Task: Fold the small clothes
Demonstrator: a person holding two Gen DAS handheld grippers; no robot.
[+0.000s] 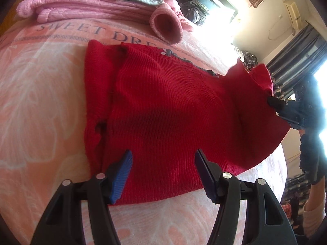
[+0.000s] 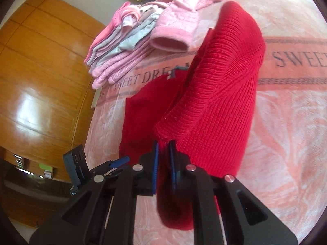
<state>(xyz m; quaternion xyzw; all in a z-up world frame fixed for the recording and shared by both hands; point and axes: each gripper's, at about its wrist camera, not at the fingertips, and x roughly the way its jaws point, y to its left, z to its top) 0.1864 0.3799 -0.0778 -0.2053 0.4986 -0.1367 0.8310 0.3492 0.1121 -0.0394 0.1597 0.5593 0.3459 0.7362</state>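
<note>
A red ribbed knit sweater (image 1: 163, 106) lies spread on the pink bedspread (image 1: 40, 102). My left gripper (image 1: 162, 159) hovers open over its near hem, blue pads apart, holding nothing. At the right edge of the left wrist view my right gripper (image 1: 273, 102) pinches a lifted part of the sweater. In the right wrist view the right gripper (image 2: 164, 145) is shut on a raised fold of the red sweater (image 2: 220, 94), which hangs up off the bed; the rest lies flat below. The left gripper (image 2: 120, 161) shows at lower left there.
A stack of folded pink and pale blue clothes (image 1: 92, 2) sits at the far side of the bed, with a pink sleeve cuff (image 1: 166, 24) near the sweater. A wooden wardrobe (image 2: 40, 81) stands beside the bed. A gloved hand (image 1: 312, 159) is at the right.
</note>
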